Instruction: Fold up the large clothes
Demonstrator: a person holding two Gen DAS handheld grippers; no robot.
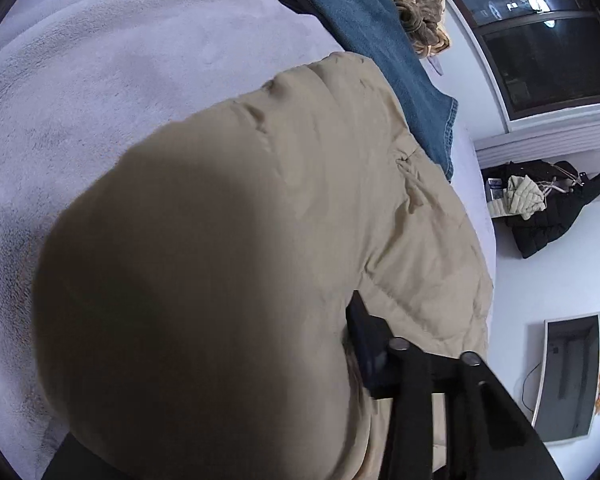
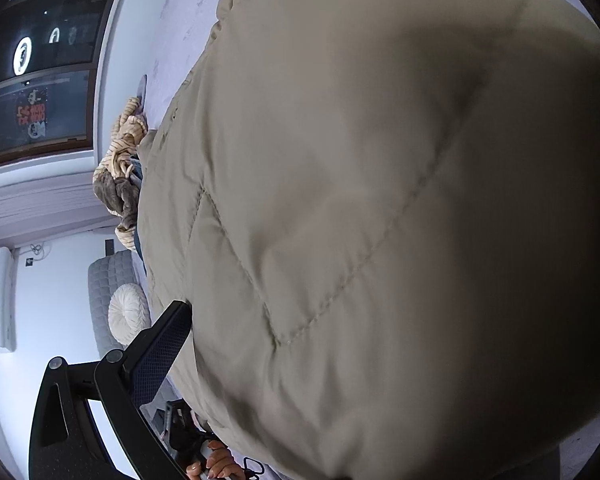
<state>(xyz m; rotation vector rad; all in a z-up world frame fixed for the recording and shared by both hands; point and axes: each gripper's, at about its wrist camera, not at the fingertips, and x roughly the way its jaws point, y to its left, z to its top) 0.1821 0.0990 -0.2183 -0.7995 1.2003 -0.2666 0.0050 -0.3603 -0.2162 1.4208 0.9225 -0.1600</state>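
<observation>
Both grippers point steeply down at a beige quilted coat (image 1: 300, 184) that lies on a bed covered by a pale lilac blanket (image 1: 100, 92).

In the left wrist view the left gripper (image 1: 352, 360) shows only one dark finger (image 1: 366, 344), pressed against the coat's fabric; a bulge of the coat fills the lower left and hides the other finger. The fingers are clenched on a fold of the coat.

In the right wrist view the right gripper (image 2: 204, 340) likewise shows one padded finger (image 2: 160, 356) lying along the coat's edge, while the cloth swallows the rest, so I cannot tell whether these fingers are clamped or released.

Only the right view shows a person's hand (image 2: 220, 462) below the coat, on some dark gear. Only the left view shows a folded blue garment (image 1: 380, 48) just beyond the coat on the bed, dark clothing heaped on a chair (image 1: 548, 208) off to the coat's right, and a leaning mirror (image 1: 568, 376).

Both views show a striped tan bundle (image 2: 120, 168) past the coat's far end and a dark window (image 2: 40, 72) behind it. A round cream cushion (image 2: 129, 313) sits beside the coat in the right view.
</observation>
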